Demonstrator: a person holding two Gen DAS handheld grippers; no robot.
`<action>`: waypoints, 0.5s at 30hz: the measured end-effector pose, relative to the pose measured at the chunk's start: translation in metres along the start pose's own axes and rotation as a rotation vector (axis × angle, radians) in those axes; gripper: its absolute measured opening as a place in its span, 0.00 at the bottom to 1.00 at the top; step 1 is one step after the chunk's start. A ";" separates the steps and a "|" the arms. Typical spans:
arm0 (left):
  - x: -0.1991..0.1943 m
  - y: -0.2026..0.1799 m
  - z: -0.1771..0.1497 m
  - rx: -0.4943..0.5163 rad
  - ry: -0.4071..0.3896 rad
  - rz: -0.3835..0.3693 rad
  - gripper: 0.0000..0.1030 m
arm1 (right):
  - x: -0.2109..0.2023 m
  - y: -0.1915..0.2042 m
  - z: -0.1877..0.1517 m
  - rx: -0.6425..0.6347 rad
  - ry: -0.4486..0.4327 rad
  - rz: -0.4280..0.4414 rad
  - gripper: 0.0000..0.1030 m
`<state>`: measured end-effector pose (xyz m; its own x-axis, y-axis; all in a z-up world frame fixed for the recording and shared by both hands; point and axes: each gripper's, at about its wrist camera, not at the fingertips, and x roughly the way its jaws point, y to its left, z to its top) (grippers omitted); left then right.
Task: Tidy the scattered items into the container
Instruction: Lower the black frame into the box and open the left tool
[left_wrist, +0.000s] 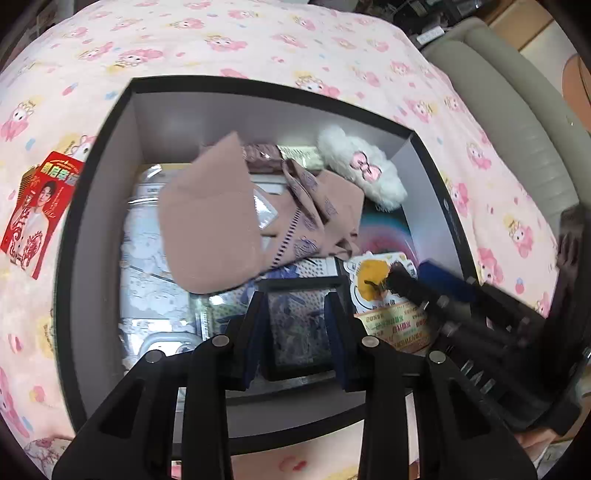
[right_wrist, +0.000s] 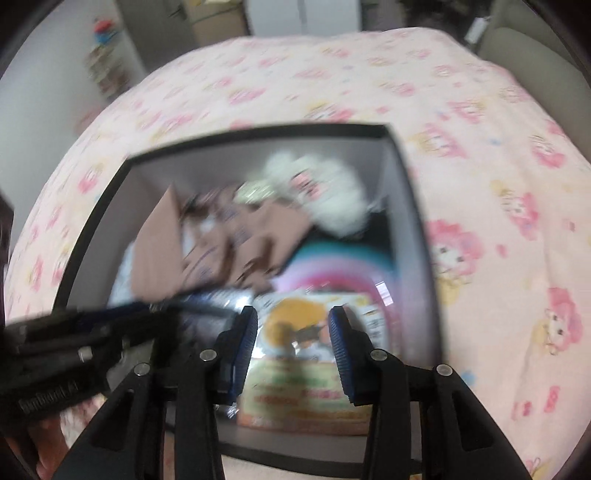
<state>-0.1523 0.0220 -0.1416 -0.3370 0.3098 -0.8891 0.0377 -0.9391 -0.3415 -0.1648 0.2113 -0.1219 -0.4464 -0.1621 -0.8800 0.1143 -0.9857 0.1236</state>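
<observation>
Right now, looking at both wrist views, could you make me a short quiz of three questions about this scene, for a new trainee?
1. True or false: the white fluffy plush lies inside the black box.
2. Which item is outside the box, on the pink blanket? A) the folded brown garment B) the red printed card C) the small black frame
3. Fill in: both tools point down into the ____.

Key
1. True.
2. B; it lies on the blanket at the box's left side in the left wrist view.
3. Box; the left tool and the right tool both hang over its contents.
</observation>
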 end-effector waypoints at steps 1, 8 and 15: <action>0.005 -0.007 0.001 0.013 0.009 0.018 0.31 | 0.000 -0.004 0.001 0.014 -0.010 -0.007 0.37; 0.025 -0.030 -0.010 0.066 0.048 0.130 0.33 | 0.007 -0.005 0.004 0.025 -0.014 -0.045 0.38; 0.006 -0.012 -0.010 0.017 0.003 0.061 0.33 | 0.005 0.007 -0.001 -0.035 -0.003 -0.059 0.44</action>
<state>-0.1453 0.0367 -0.1457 -0.3319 0.2521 -0.9090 0.0423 -0.9587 -0.2813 -0.1653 0.2039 -0.1261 -0.4561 -0.1041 -0.8838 0.1184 -0.9914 0.0557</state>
